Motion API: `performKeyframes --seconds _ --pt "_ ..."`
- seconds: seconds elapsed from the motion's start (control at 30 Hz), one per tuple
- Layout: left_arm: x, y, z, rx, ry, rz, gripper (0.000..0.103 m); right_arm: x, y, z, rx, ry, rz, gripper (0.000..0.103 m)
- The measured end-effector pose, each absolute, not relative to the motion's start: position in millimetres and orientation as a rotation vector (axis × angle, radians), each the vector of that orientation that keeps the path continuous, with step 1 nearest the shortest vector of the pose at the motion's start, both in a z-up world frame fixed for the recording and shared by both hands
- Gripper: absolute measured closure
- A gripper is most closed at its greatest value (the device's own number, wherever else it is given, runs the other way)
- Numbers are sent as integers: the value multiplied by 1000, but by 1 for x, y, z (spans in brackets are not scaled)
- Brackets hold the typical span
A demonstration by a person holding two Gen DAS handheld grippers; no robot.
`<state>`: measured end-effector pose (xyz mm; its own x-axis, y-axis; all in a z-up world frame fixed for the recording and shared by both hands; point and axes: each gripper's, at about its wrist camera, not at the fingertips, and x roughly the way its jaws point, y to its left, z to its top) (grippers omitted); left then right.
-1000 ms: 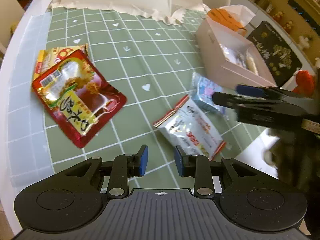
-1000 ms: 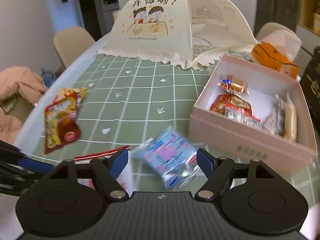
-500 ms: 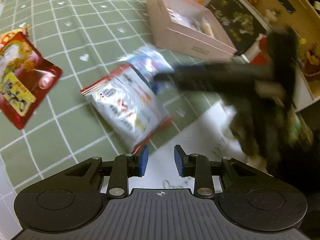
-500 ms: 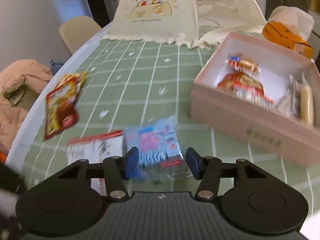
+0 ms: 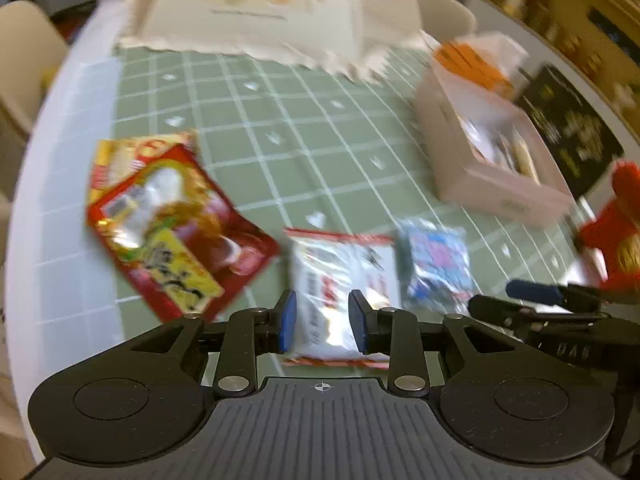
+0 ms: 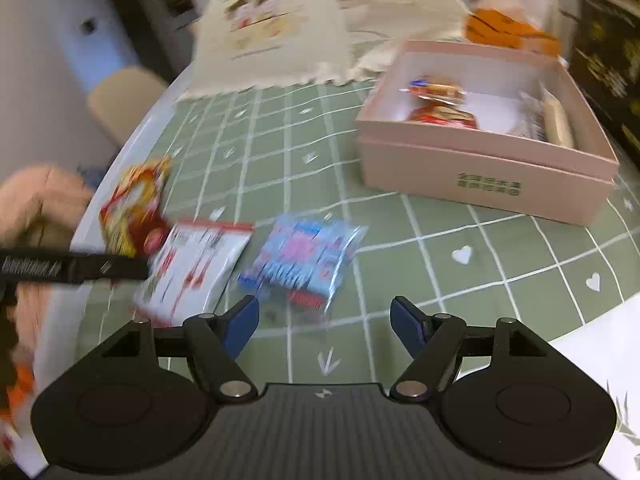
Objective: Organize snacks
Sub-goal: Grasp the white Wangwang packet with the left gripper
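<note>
- Left wrist view, left of frame: red snack packet point(image 5: 176, 232) lies flat on the green checked tablecloth point(image 5: 304, 128), overlapping a yellow packet point(image 5: 120, 152) behind it. Both sit near the cloth's left edge.
- Left wrist view, lower centre: left gripper point(image 5: 322, 316) has its jaws a narrow gap apart with nothing pressed between the pads. The white packet with red trim point(image 5: 340, 276) shows through that gap, lying flat on the cloth; contact cannot be confirmed owing to blur.
- Just right of the white packet: blue snack packet point(image 5: 438, 264), flat on the cloth, its edge at or touching the white packet's edge.
- Lower right of the same view: right gripper point(image 5: 516, 300) enters from the right edge, its finger ends just beside the blue snack packet.
- Upper right: pink box point(image 5: 492, 184), open, with wrapped snacks inside; an orange item point(image 5: 468, 60) lies behind it.
- Top centre: cream mesh food cover point(image 5: 276, 8) on the table.
- Right wrist view, lower centre: the right gripper's point(image 6: 324, 322) jaws are opening, standing wide apart, with nothing between them. The blue snack packet point(image 6: 304, 260) lies on the cloth just beyond the finger ends, untouched.
- Right wrist view, upper right: the pink box point(image 6: 480, 172) stands well apart from the blue packet.
</note>
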<state>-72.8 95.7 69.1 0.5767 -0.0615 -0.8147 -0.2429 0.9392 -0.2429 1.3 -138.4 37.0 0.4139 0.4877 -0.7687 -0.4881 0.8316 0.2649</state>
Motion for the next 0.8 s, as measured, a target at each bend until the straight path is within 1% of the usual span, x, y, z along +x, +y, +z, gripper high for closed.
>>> performKeyframes --seconds 0.17,0.23,0.33,0.4,0.47,0.6,0.67,0.73,0.8 --pt "-75 112 66 -441 942 145 71 33 -120 33 142 1020 604 30" --pt "-77 112 64 -440 943 136 71 40 -99 28 95 1037 605 27" --pt "-78 111 61 -417 953 139 71 35 -78 25 -50 1005 607 28" --pt "-79 113 60 -402 958 151 71 30 -80 25 -107 972 565 27" --pt "-79 113 58 -379 964 161 71 30 -92 25 -101 961 517 27" --pt "-78 97 69 -305 935 111 71 34 -137 24 -2 995 423 27" --pt "-71 83 72 -263 953 58 71 31 -152 23 12 989 399 27" --pt "-63 61 70 -158 986 11 67 27 -162 22 -2 977 377 27" --pt "-56 42 64 -33 1007 5 68 22 -166 20 -30 964 351 27"
